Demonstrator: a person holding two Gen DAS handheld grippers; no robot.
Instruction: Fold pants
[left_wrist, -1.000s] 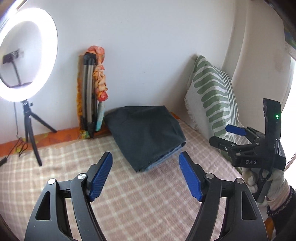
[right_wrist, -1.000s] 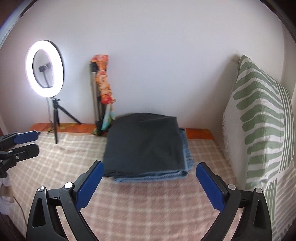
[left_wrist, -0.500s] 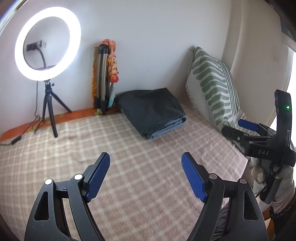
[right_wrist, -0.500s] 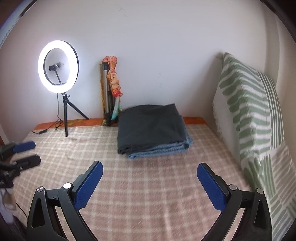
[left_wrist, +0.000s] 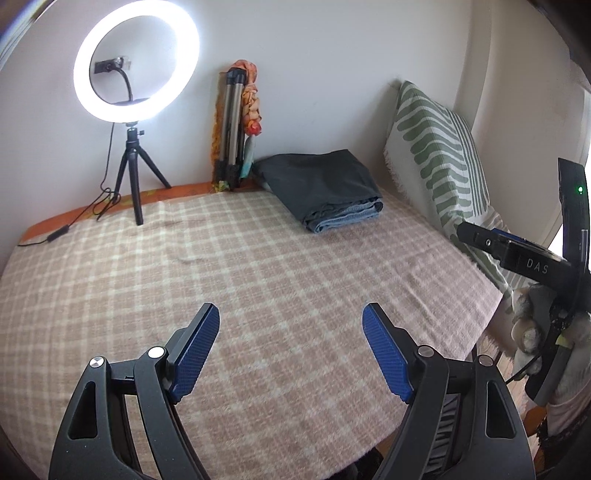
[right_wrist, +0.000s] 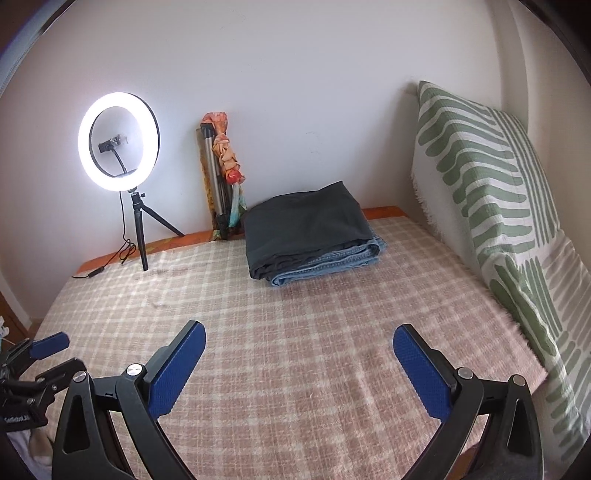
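Folded dark grey pants (left_wrist: 321, 181) lie on top of folded blue jeans (left_wrist: 347, 218) at the far side of the checked bed cover (left_wrist: 258, 266), near the wall; the stack also shows in the right wrist view (right_wrist: 306, 225). My left gripper (left_wrist: 291, 332) is open and empty, well back from the stack over the near part of the bed. My right gripper (right_wrist: 299, 350) is open and empty, also far back. The right gripper shows at the right edge of the left wrist view (left_wrist: 517, 254), and the left gripper at the left edge of the right wrist view (right_wrist: 33, 354).
A lit ring light on a small tripod (left_wrist: 136, 62) stands at the back left with its cable trailing on the bed. A folded tripod with an orange cloth (left_wrist: 236, 122) leans on the wall. A green-striped pillow (left_wrist: 436, 147) stands along the right side.
Both grippers have pulled back and away from the folded stack, which now looks smaller and farther off. Both stay open and empty.
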